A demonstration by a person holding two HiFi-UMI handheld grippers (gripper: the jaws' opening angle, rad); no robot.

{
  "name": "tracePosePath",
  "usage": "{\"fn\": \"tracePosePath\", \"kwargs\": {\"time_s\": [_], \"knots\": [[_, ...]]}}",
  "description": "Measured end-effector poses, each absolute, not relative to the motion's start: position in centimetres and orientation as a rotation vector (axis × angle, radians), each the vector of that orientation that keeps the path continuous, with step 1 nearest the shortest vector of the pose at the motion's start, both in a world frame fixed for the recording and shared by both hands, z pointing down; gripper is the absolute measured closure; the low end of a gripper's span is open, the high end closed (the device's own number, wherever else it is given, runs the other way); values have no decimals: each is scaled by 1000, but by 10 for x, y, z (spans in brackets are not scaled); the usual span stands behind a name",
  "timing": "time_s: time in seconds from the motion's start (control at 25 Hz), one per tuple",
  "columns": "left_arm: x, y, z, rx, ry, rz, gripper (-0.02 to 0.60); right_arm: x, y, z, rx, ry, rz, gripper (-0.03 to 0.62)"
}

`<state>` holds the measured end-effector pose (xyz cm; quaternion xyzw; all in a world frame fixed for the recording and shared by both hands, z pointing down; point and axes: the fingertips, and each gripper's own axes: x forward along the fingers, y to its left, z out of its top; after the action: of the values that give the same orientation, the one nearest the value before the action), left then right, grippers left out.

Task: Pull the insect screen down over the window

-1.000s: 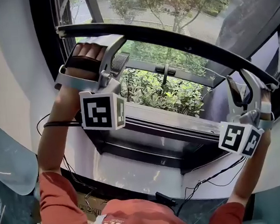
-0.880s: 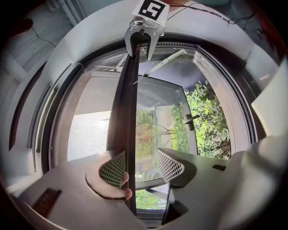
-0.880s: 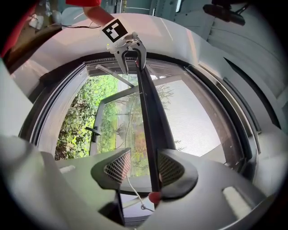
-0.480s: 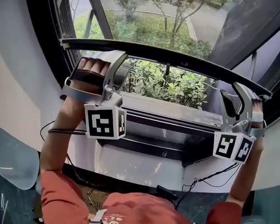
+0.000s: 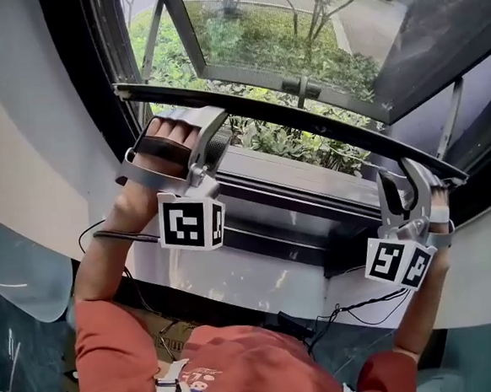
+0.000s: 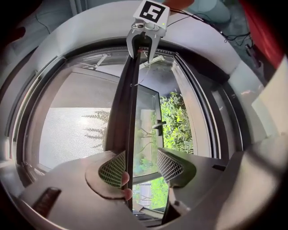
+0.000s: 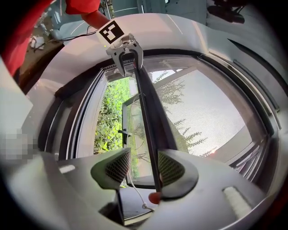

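The insect screen's dark pull bar runs across the window opening, with grey mesh stretched above it. My left gripper hooks over the bar's left end. In the left gripper view the bar lies against one pad while the other pad stands clear, so the left gripper is open. My right gripper straddles the bar's right end. There the bar touches one pad, with a gap to the other, and the right gripper is open.
Behind the mesh the glass sash is swung outward, its handle near the bar. Green shrubs lie outside. The dark sill and lower frame sit just under the bar. Cables hang down the white wall below.
Both grippers and the pull bar have come down toward the sill. More mesh shows above the bar, and the open gap beneath it has shrunk.
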<state>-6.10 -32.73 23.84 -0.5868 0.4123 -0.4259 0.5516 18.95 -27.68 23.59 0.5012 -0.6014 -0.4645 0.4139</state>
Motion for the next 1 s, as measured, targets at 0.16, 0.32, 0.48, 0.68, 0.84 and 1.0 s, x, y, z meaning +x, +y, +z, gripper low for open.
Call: {"fn": "tracePosePath", "kwargs": {"time_s": [0.16, 0.32, 0.48, 0.68, 0.84, 1.0], "knots": [[-61, -325, 268, -1443, 950, -1036, 359, 189, -275, 264, 1228, -1553, -1098, 401], [-61, -322, 293, -1498, 918, -1060, 359, 189, -273, 291, 1200, -1580, -1043, 401], [-62, -322, 310, -1521, 897, -1105, 359, 188, -274, 306, 1171, -1596, -1001, 401], [-65, -318, 335, -1547, 871, -1163, 359, 186, -273, 331, 1146, -1639, -943, 401], [-66, -314, 360, -1608, 844, -1167, 359, 185, -272, 357, 1119, -1656, -905, 399], [-67, -311, 375, -1629, 813, -1224, 359, 184, -267, 371, 1095, -1694, -830, 399]]}}
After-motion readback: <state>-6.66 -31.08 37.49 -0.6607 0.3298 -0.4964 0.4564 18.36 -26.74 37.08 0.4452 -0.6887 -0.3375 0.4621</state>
